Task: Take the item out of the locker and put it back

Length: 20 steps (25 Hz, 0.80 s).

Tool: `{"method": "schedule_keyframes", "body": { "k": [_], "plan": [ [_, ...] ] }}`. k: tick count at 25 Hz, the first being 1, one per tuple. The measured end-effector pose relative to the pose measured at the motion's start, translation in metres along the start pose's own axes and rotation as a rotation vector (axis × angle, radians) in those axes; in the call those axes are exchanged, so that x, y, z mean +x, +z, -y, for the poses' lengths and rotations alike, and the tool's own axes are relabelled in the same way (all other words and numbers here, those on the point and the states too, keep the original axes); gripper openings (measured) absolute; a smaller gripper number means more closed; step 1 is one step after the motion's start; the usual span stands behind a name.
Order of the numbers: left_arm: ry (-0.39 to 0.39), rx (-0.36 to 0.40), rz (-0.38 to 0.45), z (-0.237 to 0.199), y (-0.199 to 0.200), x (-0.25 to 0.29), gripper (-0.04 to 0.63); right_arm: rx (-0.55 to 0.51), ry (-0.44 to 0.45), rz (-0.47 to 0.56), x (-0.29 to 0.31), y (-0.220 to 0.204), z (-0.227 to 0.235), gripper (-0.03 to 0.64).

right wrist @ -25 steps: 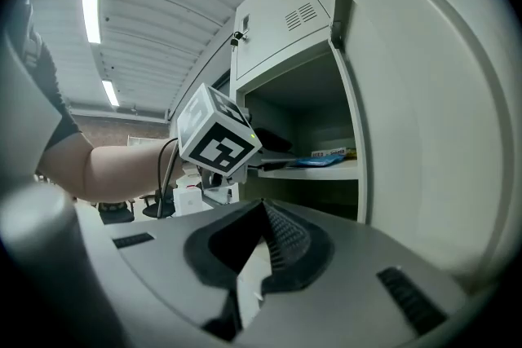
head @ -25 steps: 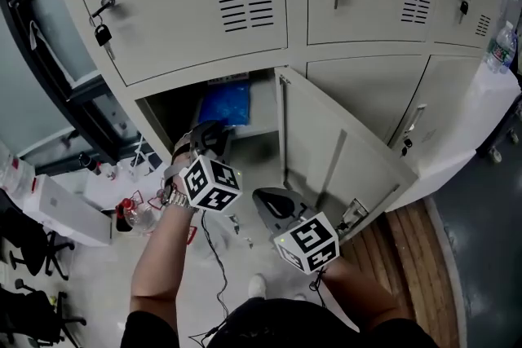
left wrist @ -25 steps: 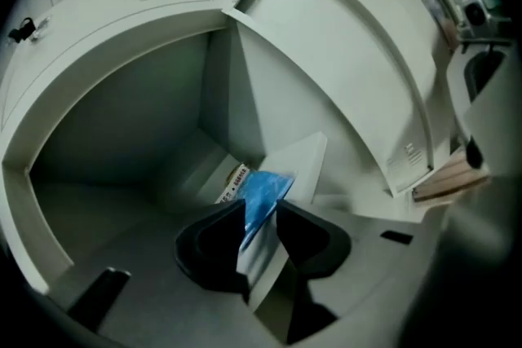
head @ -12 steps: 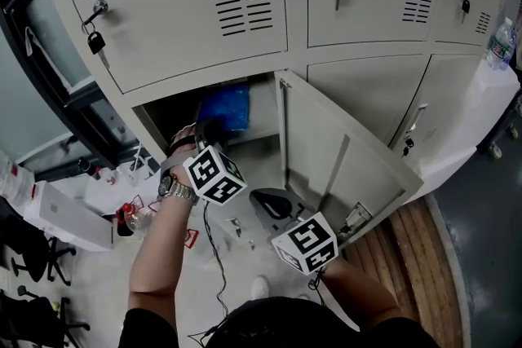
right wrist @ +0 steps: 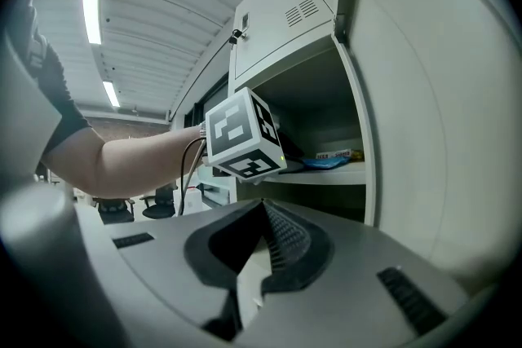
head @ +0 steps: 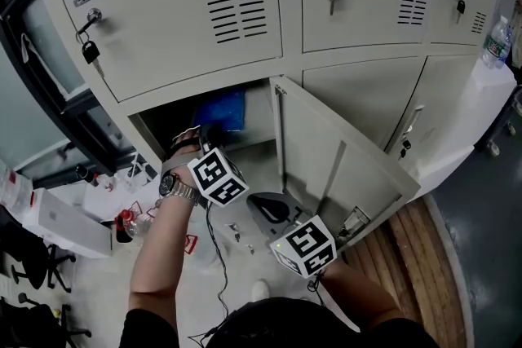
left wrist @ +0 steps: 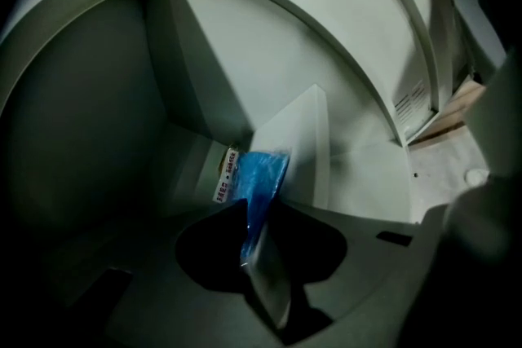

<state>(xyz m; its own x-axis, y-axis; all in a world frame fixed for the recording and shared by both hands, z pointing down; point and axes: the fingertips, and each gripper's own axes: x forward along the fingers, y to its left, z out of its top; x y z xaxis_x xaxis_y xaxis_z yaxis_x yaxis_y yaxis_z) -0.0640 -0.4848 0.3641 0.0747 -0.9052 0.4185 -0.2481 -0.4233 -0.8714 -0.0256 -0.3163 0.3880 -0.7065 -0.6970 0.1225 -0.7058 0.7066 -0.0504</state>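
**Left gripper on the packet, inside the open locker**

Head view — The locker has its lower-left compartment open, with the door swung out to the right. The left gripper reaches into the opening. Its marker cube sits just outside the sill, and there is a watch on that wrist. The blue packet lies on the shelf inside, toward the back and just beyond the gripper's nose. The right gripper hangs lower, outside the locker and in front of the door, well apart from the packet. A key dangles from the lock of the upper-left door. A bottle lies on the floor at left.

Left gripper view — The interior is dim. The jaws are closing with the near edge of the packet between them, and the pads sit against it. The rest of the packet rests on the shelf. A white label strip lies just beside it.

Right gripper view — The jaws are together with nothing between them. Past them the left arm and its cube sit at the locker mouth. The packet shows only as a blue sliver on the shelf behind the cube.
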Motion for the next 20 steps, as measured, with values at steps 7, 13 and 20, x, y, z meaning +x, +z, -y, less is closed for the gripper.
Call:
{"method": "schedule_keyframes", "body": {
  "k": [7,13,20],
  "plan": [
    [-0.003,0.097,-0.008,-0.006,0.007,0.010,0.098,0.016,0.006,-0.007,-0.003,-0.006,0.003,0.000],
    [-0.052,0.041,0.006,-0.012,0.006,0.020,0.135,0.032,0.008,-0.024,-0.005,-0.015,0.007,0.000],
    [-0.076,-0.103,0.019,-0.021,0.013,0.038,0.134,0.030,0.021,-0.026,-0.002,-0.020,0.006,0.000]
  ]
}}
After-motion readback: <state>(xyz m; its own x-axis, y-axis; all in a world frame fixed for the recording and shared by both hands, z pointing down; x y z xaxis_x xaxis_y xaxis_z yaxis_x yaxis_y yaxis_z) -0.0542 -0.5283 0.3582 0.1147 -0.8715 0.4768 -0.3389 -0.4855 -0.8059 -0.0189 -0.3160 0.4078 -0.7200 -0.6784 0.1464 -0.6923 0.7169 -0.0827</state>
